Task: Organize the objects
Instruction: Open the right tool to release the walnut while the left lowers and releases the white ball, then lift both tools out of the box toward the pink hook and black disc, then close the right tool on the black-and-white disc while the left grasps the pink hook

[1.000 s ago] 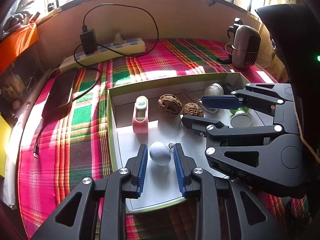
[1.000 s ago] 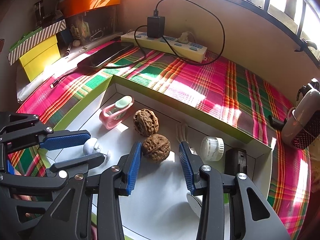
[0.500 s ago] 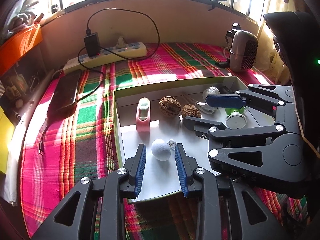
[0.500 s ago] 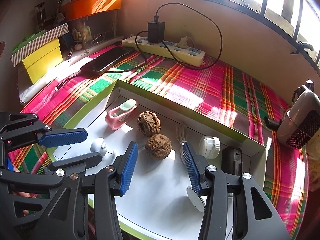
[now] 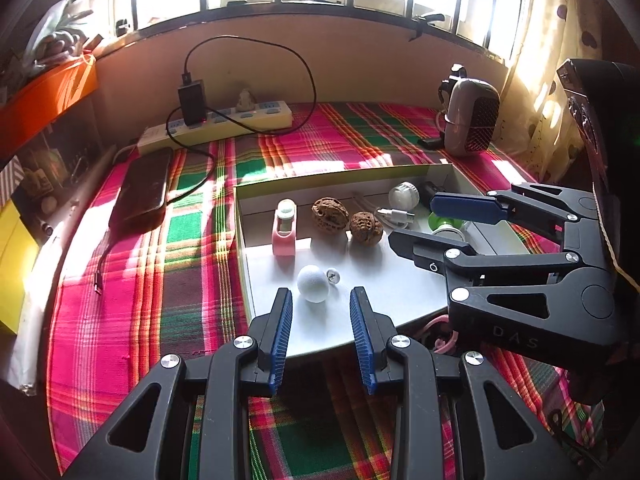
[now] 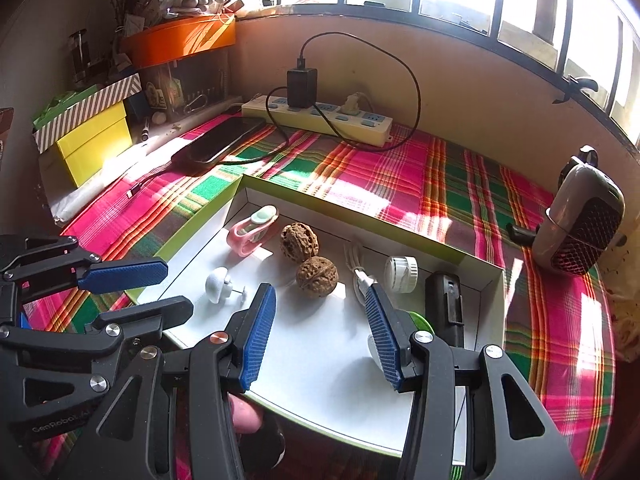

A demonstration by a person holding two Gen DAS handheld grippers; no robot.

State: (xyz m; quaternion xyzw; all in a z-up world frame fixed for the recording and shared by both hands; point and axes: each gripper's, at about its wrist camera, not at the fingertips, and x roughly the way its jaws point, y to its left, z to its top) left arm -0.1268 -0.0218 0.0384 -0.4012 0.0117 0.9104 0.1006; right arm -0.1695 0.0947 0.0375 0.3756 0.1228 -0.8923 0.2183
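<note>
**Both my grippers hang empty above the open box, everything in it lying loose.**

Lower centre, my left gripper [image 5: 320,344] stands partly open, gripping nothing, the white ball [image 5: 313,283] just beyond its tips; my right gripper [image 6: 320,328], likewise apart and empty, frames the near walnut [image 6: 317,277]. Mid-frame sit the far walnut [image 6: 299,241], pink holder [image 6: 252,230] and white cap [image 6: 401,274]. Risk, in my judgement: round pieces rolling if nudged, and my grippers, close together, colliding. The box's [image 6: 352,210] wall hems the far side; open plaid cloth [image 6: 440,176] lies beyond, the power strip [image 6: 320,114] in the upper frame.
</note>
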